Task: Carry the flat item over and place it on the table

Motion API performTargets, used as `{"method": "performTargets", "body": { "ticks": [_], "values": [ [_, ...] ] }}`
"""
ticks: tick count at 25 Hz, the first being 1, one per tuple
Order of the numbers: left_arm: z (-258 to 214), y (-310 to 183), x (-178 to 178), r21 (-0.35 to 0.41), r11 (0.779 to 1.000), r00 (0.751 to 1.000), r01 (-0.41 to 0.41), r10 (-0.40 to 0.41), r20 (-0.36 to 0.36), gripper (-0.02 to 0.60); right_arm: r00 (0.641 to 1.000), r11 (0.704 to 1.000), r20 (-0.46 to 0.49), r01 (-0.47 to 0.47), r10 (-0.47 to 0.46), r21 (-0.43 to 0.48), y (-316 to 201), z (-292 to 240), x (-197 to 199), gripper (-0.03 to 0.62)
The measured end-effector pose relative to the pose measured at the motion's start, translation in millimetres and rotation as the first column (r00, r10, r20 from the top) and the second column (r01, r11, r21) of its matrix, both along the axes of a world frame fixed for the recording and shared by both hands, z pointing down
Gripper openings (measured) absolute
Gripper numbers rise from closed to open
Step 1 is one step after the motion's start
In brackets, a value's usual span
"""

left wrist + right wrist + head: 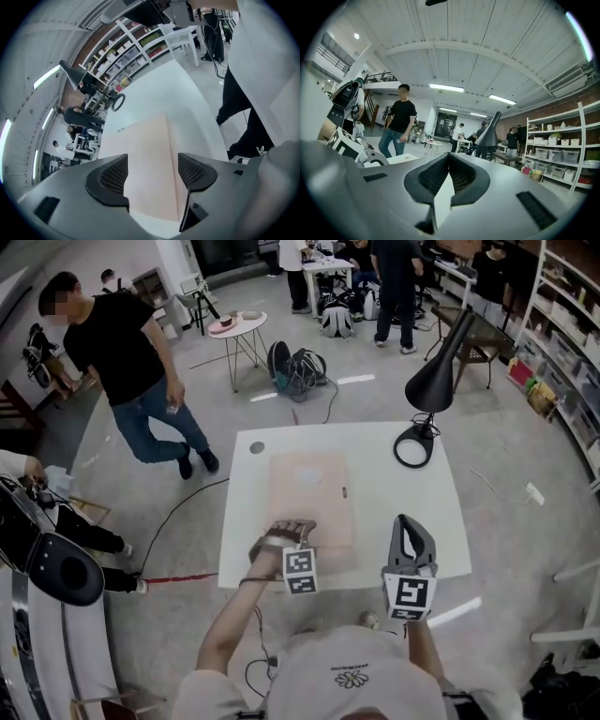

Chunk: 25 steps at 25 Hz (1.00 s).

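Flat item (pixel 309 507), pale pink, on white table (pixel 427 517)

No word or number can be read anywhere; the cube (pixel 300 571) on the left gripper (pixel 292 526) and the cube (pixel 409 594) on the right gripper (pixel 405 523) carry black-and-white square markers, not text; the shirt (pixel 356 662) bears a flower emblem (pixel 352 678) with print too small to read.
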<state>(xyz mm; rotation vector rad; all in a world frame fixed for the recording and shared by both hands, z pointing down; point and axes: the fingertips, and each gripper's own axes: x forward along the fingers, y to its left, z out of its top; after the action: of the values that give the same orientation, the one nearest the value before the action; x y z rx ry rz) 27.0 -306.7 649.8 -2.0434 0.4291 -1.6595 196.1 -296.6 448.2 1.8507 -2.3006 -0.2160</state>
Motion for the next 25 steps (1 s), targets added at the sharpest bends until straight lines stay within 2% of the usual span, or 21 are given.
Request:
{"method": "performTargets", "body": {
  "ticks": [4,7,10,12,14,16,18,21,23,24,25],
  "values": [
    [-50,-19,1,0.09,0.996,0.999,0.007,-0.004,-0.04,0.333,1.0,1.0,-0.006,0.017,-0.017,0.023,-3,-7,-6,0.011],
    [-108,-43,4,0.223,0.973,0.99,0.06,-0.029,-0.14,0.315,1.0,0.998,-0.009,0.027,-0.026,0.054,-7,-18,-8,0.011],
    [-175,-62,9,0.363,0.92,0.951,0.147,-0.031,-0.307,0.302,0.999,0.994,-0.006,0.035,-0.035,0.1,-12,-32,-10,0.011],
    [-217,-67,11,0.432,0.877,0.913,0.209,-0.017,-0.408,0.295,0.999,0.988,-0.013,0.046,-0.045,0.148,-16,-46,-13,0.011],
    [-256,-65,12,0.479,0.834,0.863,0.273,0.007,-0.505,0.273,0.998,0.977,-0.027,0.062,-0.057,0.205,-18,-65,-16,0.011],
    [-288,-58,11,0.496,0.795,0.795,0.348,0.029,-0.605,0.232,0.997,0.965,-0.026,0.074,-0.07,0.25,-18,-81,-19,0.011],
    [-311,-49,6,0.478,0.764,0.706,0.433,0.042,-0.707,0.192,0.996,0.955,-0.022,0.085,-0.083,0.284,-16,-93,-24,0.011],
    [-333,-31,-5,0.409,0.728,0.54,0.551,0.063,-0.84,0.123,0.995,0.937,-0.021,0.102,-0.101,0.334,-12,-102,-30,0.011],
    [-350,-21,-12,0.39,0.699,0.439,0.599,0.12,-0.89,0.063,0.994,0.931,-0.014,0.107,-0.109,0.349,-11,-106,-33,0.011],
    [-358,-16,-16,0.372,0.688,0.377,0.623,0.152,-0.914,0.039,0.994,0.931,-0.008,0.107,-0.112,0.349,-12,-107,-35,0.011],
    [-363,-11,-22,0.322,0.684,0.289,0.654,0.168,-0.943,0.03,0.993,0.931,0.0,0.107,-0.114,0.348,-12,-109,-37,0.011]
  ]
}}
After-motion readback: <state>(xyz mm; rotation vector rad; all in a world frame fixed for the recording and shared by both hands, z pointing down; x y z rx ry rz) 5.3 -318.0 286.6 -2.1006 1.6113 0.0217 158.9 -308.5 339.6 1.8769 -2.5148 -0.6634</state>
